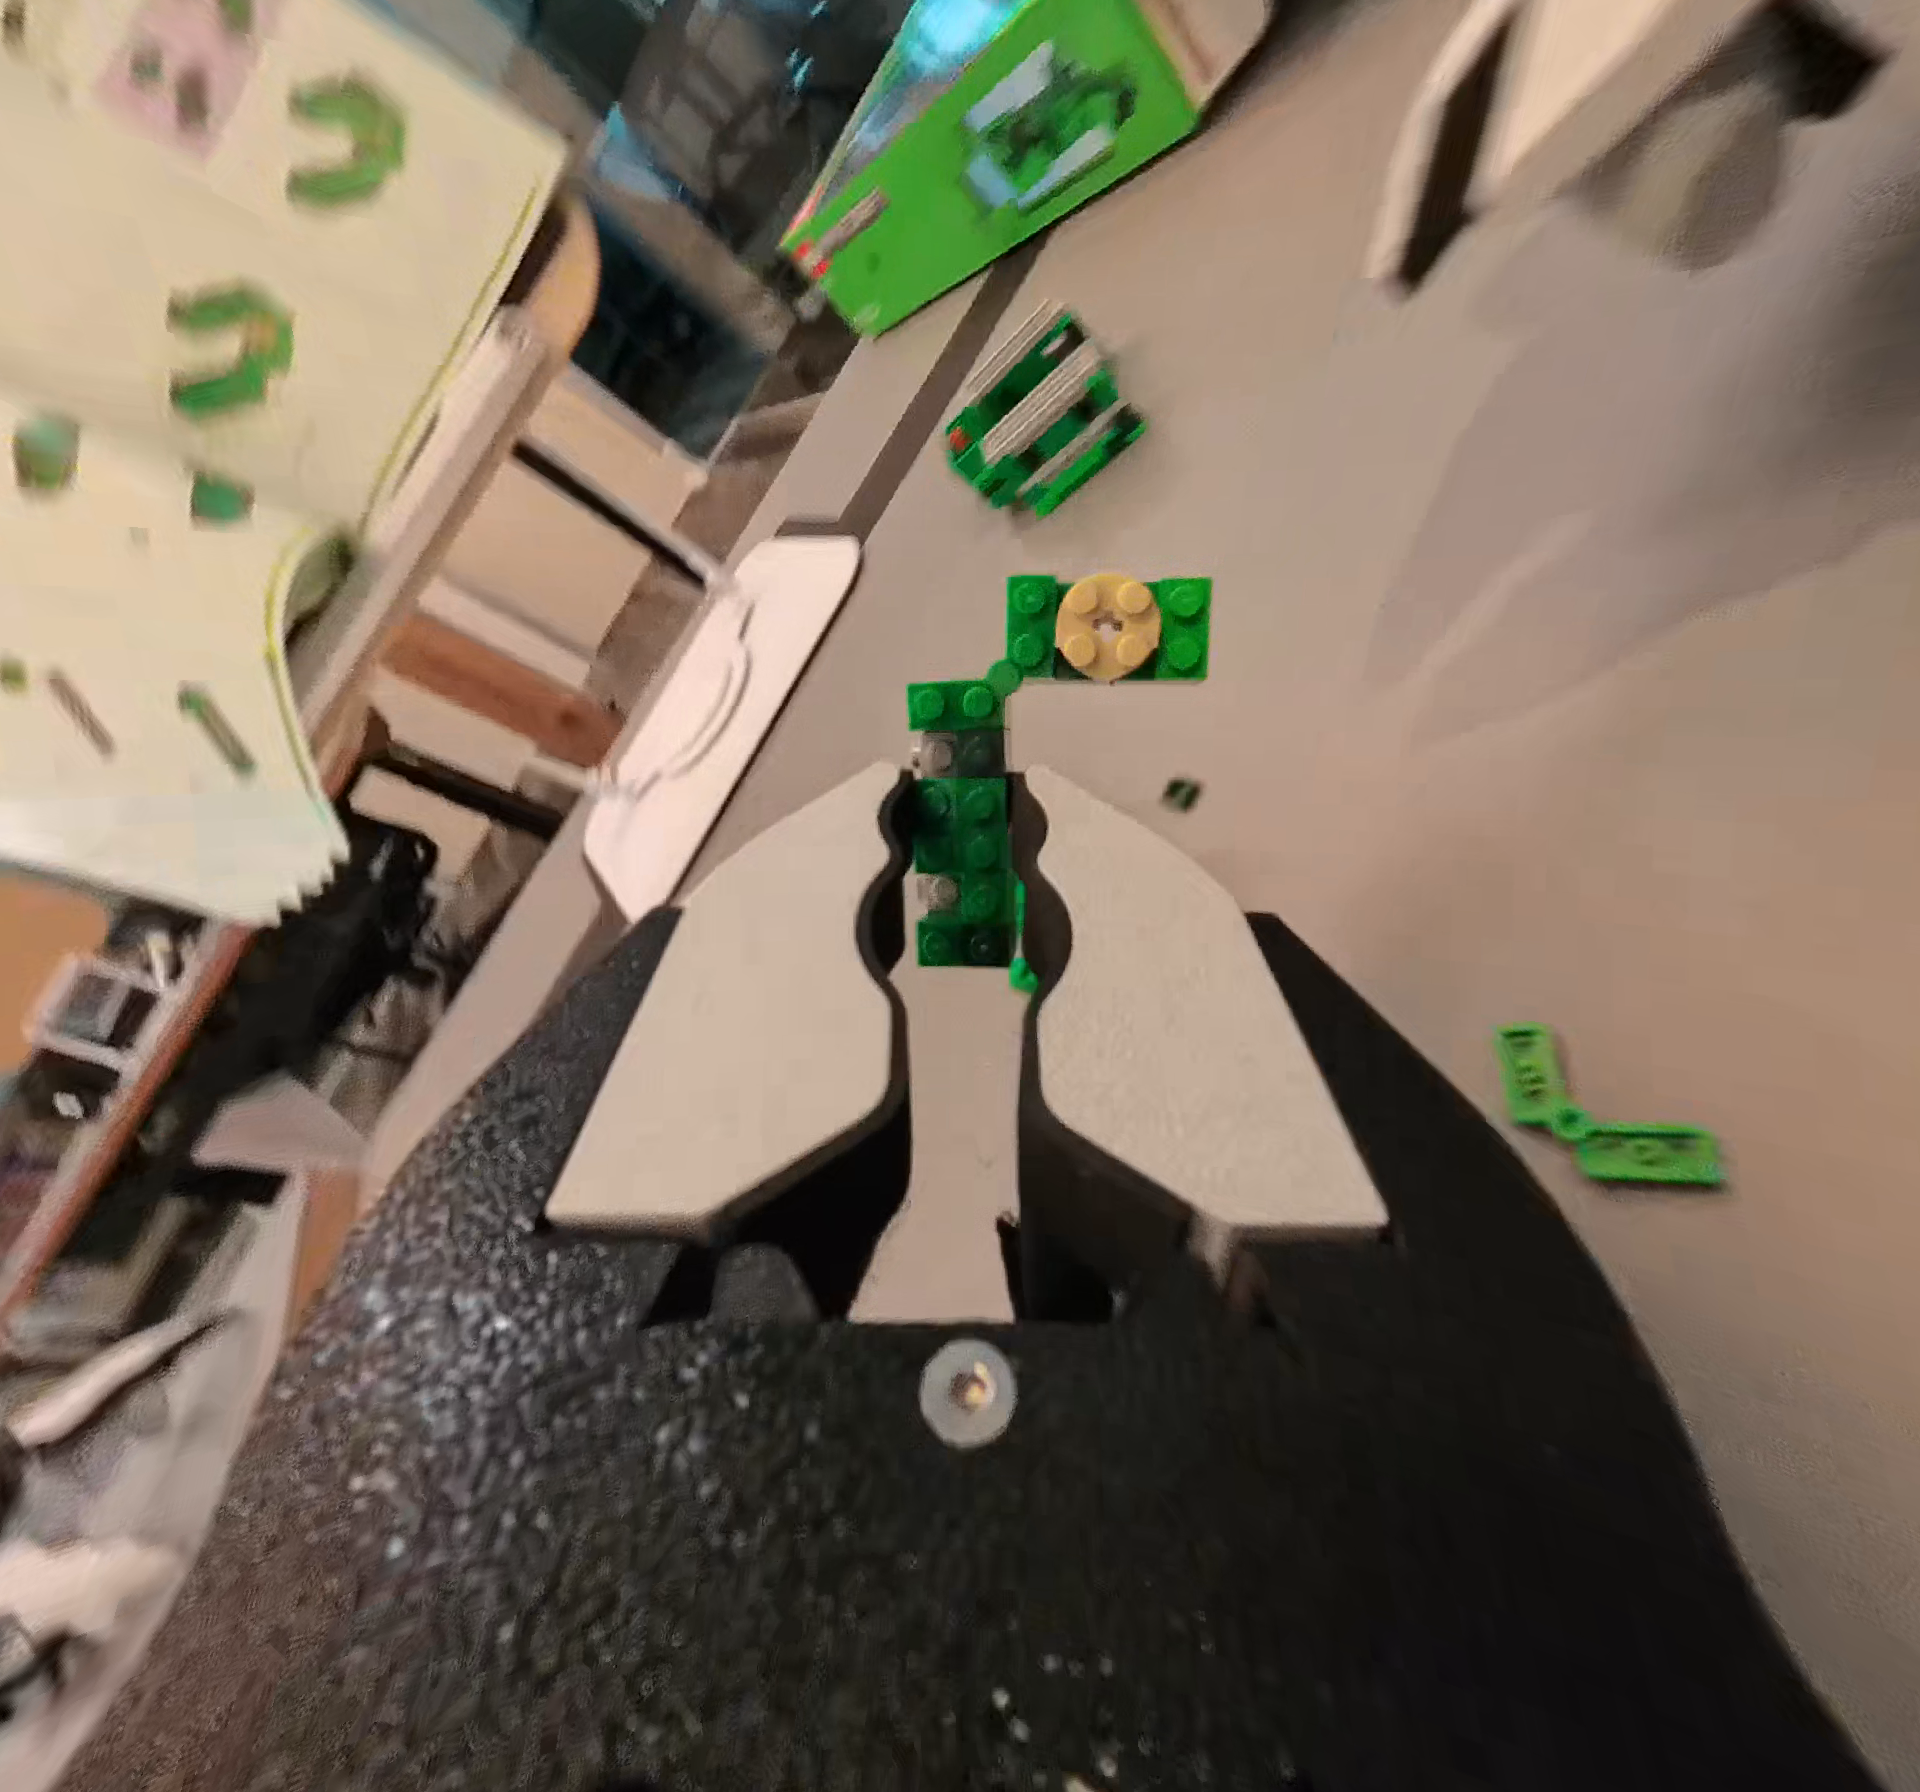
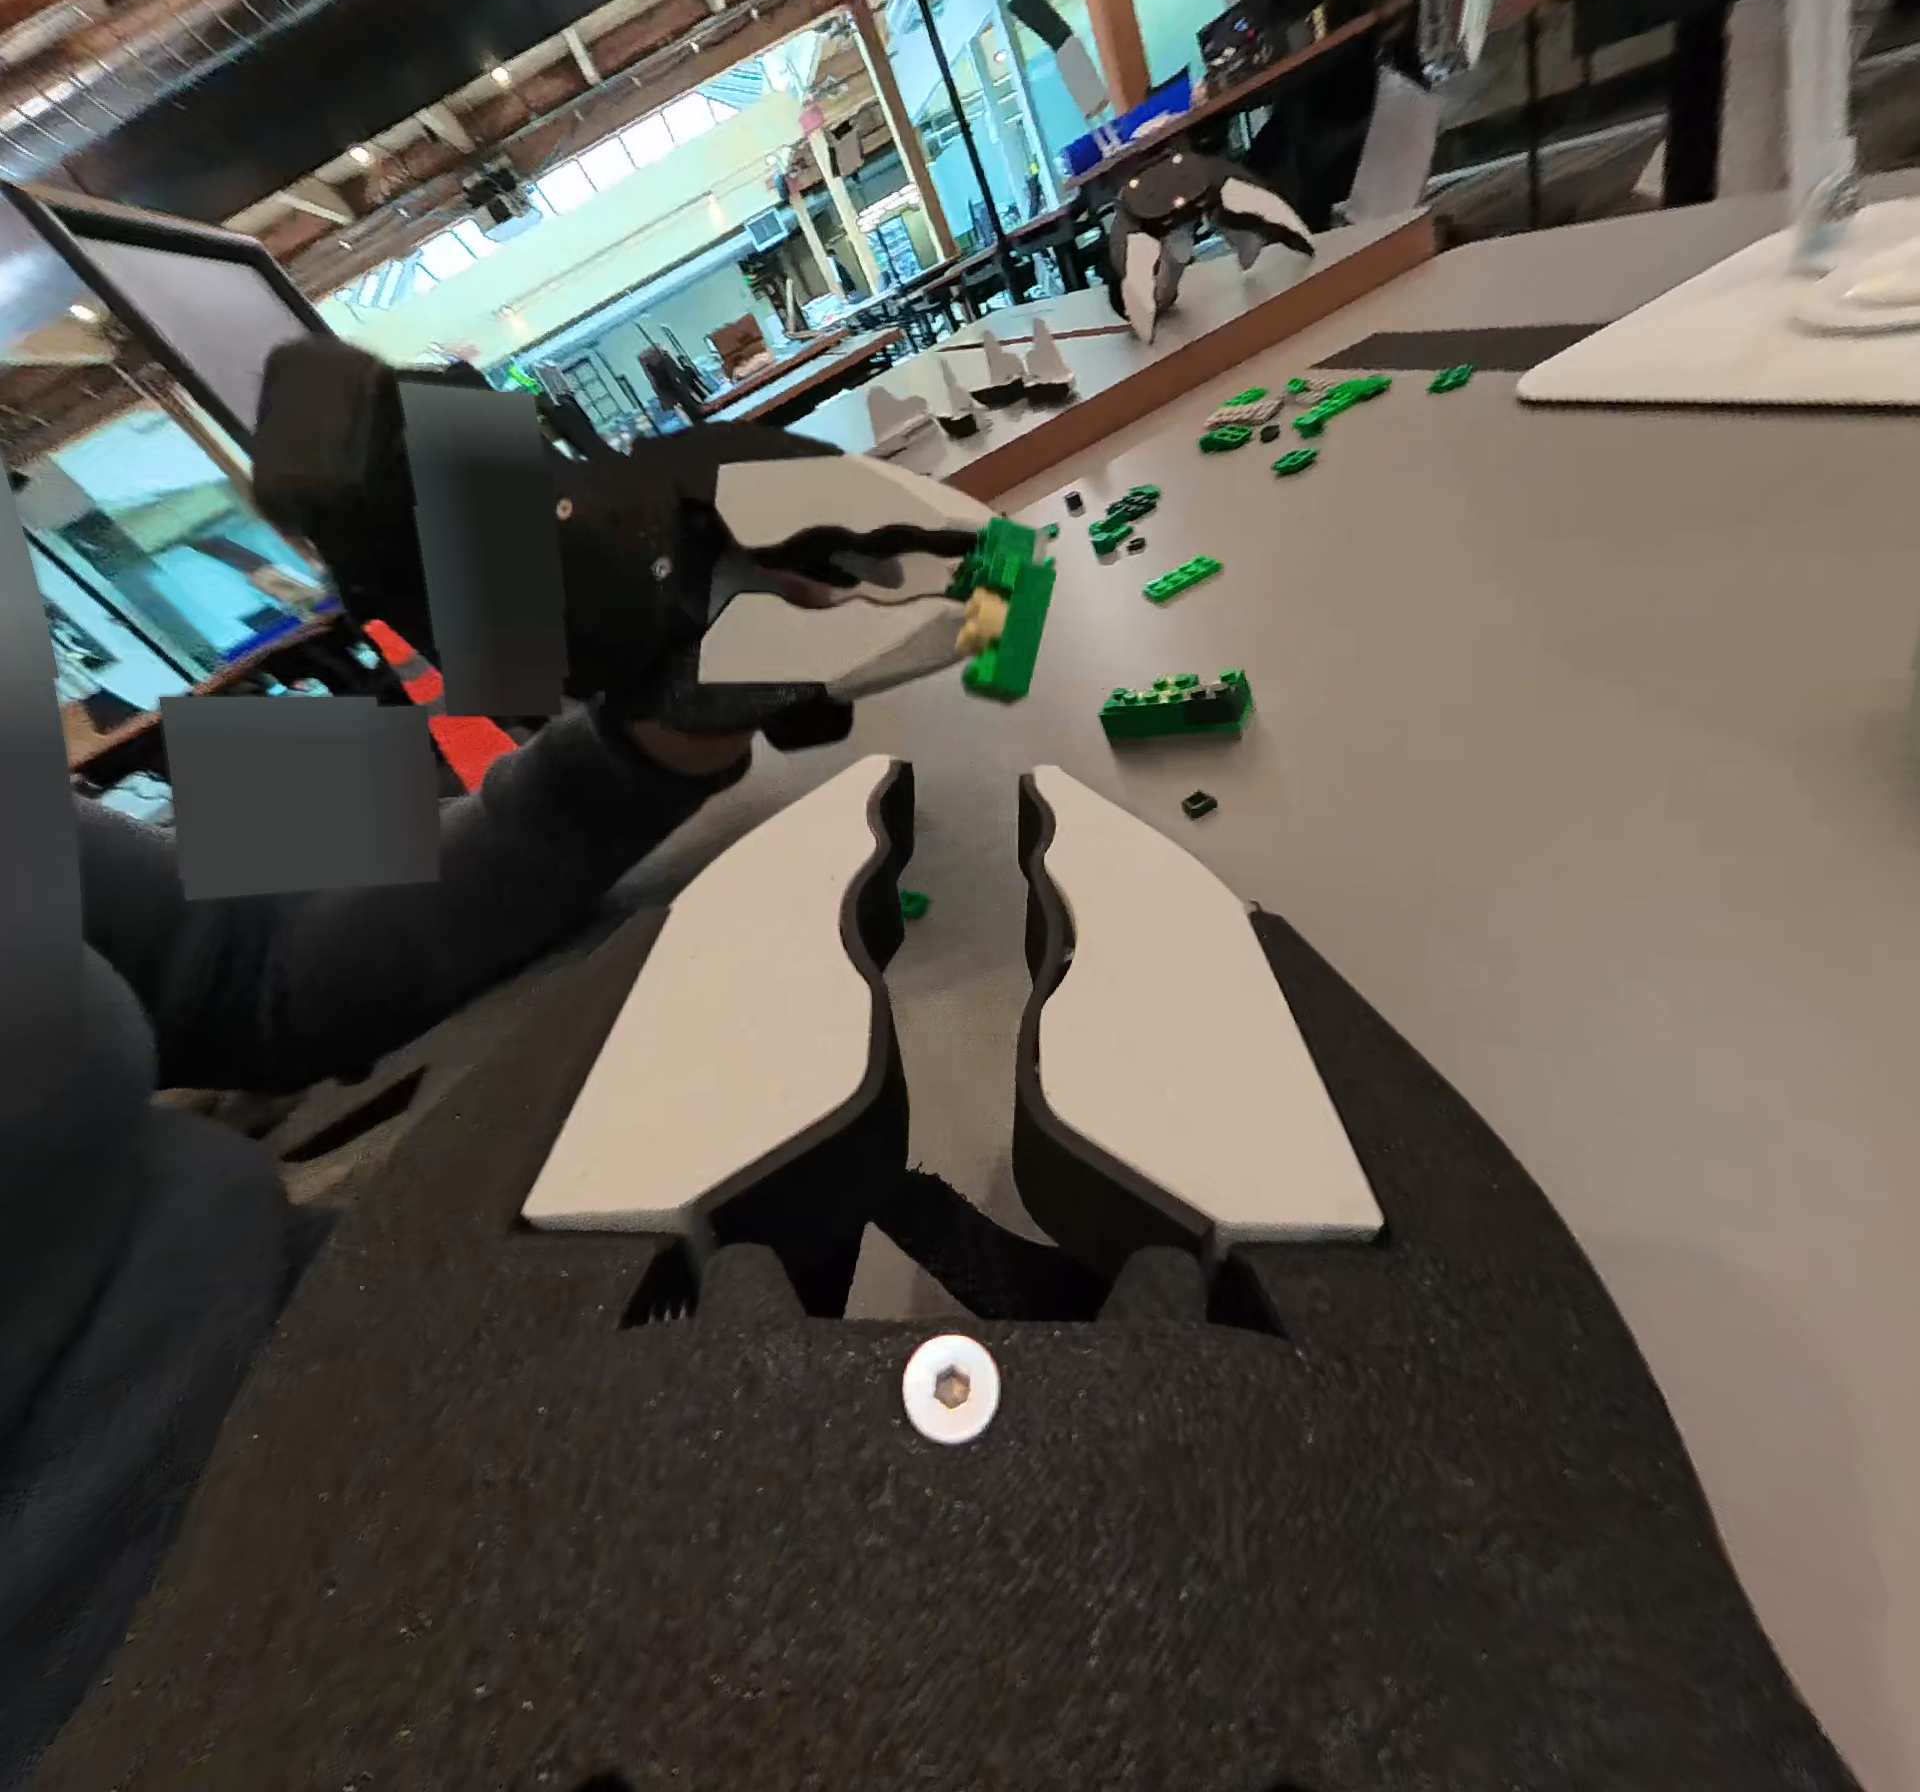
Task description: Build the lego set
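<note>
My left gripper (image 1: pixel 966 778) is shut on a dark green lego assembly (image 1: pixel 966 875) and holds it above the grey table (image 1: pixel 1455 703). A hinge joins the held part to a green plate carrying a tan round piece (image 1: pixel 1107 627). The right wrist view shows the same gripper (image 2: pixel 961 589) in the air at the left with the assembly (image 2: pixel 1013 615) at its tips. My right gripper (image 2: pixel 961 778) is low over the table, its jaws narrowly parted with nothing between them. A green brick block (image 2: pixel 1174 703) lies ahead of it.
A green and grey build (image 1: pixel 1044 423), hinged light green plates (image 1: pixel 1600 1108) and the green set box (image 1: pixel 997 132) are on the table. The instruction booklet (image 1: pixel 156 340) is at the left. Loose green pieces (image 2: pixel 1299 407), a tiny dark piece (image 2: pixel 1198 804) and a white monitor base (image 2: pixel 1714 340) lie ahead. About 10 centimeters separates my left fingertips from my right. My left tips are roughly 7 centimeters from the green brick block (image 2: pixel 1174 703).
</note>
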A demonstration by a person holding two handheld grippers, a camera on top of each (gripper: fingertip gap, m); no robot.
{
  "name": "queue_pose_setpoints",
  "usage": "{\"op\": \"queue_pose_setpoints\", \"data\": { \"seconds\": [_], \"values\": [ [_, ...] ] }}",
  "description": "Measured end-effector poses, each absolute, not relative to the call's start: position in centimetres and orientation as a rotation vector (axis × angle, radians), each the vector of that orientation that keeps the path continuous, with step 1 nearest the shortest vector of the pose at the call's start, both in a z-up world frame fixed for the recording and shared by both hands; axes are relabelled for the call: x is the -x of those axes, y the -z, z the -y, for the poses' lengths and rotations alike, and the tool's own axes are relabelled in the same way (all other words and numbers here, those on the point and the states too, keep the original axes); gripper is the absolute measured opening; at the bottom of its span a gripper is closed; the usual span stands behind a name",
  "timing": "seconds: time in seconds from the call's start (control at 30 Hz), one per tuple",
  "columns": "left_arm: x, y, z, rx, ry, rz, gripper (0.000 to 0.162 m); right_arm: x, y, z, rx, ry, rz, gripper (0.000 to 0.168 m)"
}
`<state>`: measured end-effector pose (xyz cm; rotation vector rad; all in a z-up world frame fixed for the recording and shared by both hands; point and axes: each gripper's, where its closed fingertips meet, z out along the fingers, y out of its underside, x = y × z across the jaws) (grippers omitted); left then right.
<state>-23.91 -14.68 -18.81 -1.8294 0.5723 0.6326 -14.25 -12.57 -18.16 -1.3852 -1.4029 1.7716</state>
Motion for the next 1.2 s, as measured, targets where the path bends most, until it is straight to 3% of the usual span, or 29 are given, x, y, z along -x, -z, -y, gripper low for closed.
{"op": "queue_pose_setpoints", "data": {
  "seconds": [0.37,0.87,0.93,1.2],
  "values": [
    [30.7,20.6,16.7,1.920,-0.493,-0.256,0.017,15.8,22.5,19.0,1.324,-1.380,1.993,0.017],
    [30.3,20.5,16.3,1.868,-0.501,-0.257,0.017,17.8,26.4,22.4,1.561,-0.727,2.023,0.024],
    [30.2,20.4,16.3,1.863,-0.493,-0.260,0.017,18.0,26.6,22.4,1.540,-0.679,2.027,0.009],
    [29.2,20.0,16.2,1.852,-0.457,-0.314,0.017,15.5,23.8,19.5,1.689,-0.831,2.165,0.007]
  ]
}}
